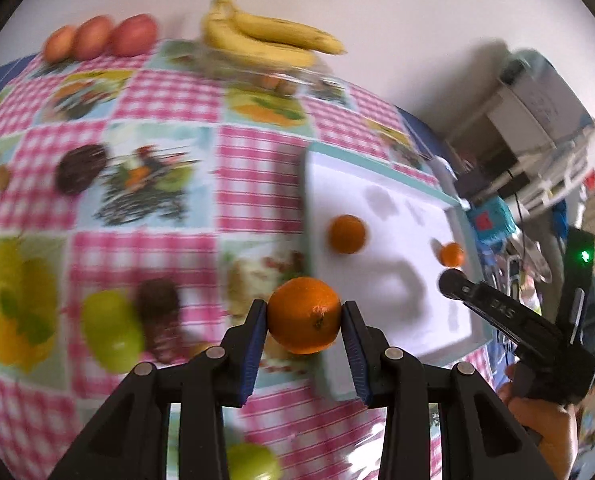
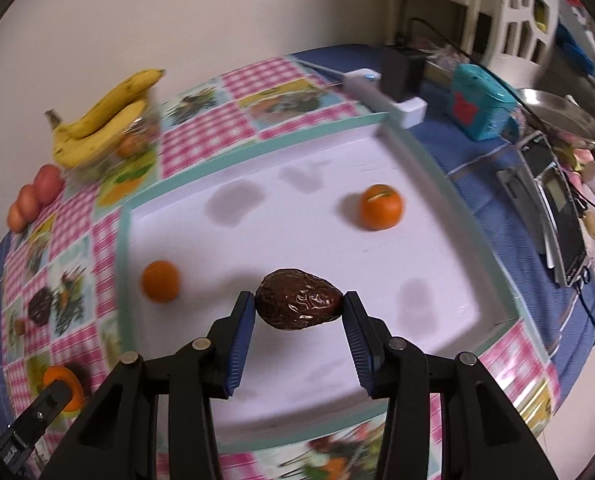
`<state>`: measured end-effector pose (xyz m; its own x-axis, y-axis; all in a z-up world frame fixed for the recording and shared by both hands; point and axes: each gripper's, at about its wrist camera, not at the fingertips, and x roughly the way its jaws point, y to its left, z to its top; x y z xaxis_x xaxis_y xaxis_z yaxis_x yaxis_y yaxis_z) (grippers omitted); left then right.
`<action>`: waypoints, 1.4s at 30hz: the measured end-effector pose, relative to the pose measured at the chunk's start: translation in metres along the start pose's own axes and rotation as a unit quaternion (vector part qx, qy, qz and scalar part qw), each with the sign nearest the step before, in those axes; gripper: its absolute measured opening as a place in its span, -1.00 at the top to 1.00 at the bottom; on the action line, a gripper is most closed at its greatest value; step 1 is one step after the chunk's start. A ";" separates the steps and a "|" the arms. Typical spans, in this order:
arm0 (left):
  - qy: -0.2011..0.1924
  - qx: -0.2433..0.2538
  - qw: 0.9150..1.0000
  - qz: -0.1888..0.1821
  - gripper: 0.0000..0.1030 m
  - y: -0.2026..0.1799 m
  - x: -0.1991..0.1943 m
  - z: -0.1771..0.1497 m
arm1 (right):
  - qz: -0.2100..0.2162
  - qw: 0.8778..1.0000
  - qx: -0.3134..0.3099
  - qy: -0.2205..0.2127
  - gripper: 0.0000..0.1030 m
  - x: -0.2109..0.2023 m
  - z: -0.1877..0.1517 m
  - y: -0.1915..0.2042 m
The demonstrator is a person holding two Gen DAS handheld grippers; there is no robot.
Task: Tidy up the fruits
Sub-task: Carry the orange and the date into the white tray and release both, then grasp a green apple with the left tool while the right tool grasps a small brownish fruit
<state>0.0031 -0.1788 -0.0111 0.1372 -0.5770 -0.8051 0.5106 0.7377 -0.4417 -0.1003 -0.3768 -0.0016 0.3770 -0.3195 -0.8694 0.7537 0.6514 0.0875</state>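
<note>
My left gripper (image 1: 304, 318) is shut on an orange (image 1: 304, 321), held above the tablecloth just left of the white tray (image 1: 397, 296). Two more oranges lie in the tray (image 2: 317, 240): one to the left (image 2: 161, 281) and one at the back right (image 2: 380, 206). My right gripper (image 2: 299, 308) is shut on a dark brown wrinkled avocado (image 2: 297, 300), hanging over the tray's front half. In the right wrist view the left gripper's finger (image 2: 37, 412) with its orange (image 2: 63, 386) shows at the lower left.
Bananas (image 1: 265, 36) sit on a glass bowl at the table's back, three red apples (image 1: 101, 36) to their left. Two dark avocados (image 1: 82, 168) (image 1: 159, 312) and green apples (image 1: 111, 334) lie on the checked cloth. A scale (image 2: 557, 208), a teal box (image 2: 481, 100) and a metal bowl stand right of the tray.
</note>
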 end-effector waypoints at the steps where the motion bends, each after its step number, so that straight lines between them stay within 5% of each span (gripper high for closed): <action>1: -0.001 0.014 1.000 -0.002 0.22 -0.009 0.004 0.001 | -0.002 1.000 0.005 0.001 0.10 0.003 0.002 -0.006; 11: 0.017 0.087 0.996 0.009 0.22 -0.055 0.047 0.001 | -0.003 1.000 0.021 0.017 0.09 0.019 0.002 -0.024; 22: 0.031 0.077 0.996 0.020 0.18 -0.045 0.056 -0.003 | -0.007 0.999 0.022 0.030 0.09 0.032 0.000 -0.026; 26: 0.029 0.070 0.997 0.002 -0.05 -0.046 0.048 -0.003 | -0.011 0.999 0.020 0.032 0.09 0.029 0.001 -0.026; 31: 0.021 0.063 0.998 0.005 -0.06 -0.042 0.031 0.000 | -0.010 0.999 0.021 0.025 0.08 0.023 0.002 -0.027; 36: 0.004 0.028 0.997 0.066 -0.28 -0.014 0.008 0.005 | -0.015 1.000 0.012 0.008 0.08 0.011 0.002 -0.023; 42: -0.004 -0.036 0.982 0.185 -0.71 0.047 -0.019 0.011 | 0.001 1.000 -0.021 -0.008 0.01 -0.005 -0.003 0.003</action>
<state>0.0334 -0.1370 -0.0120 0.3092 -0.2680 -0.9125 0.3634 0.9200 -0.1470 -0.1018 -0.3711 0.0016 0.3873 -0.3289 -0.8613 0.7299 0.6801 0.0686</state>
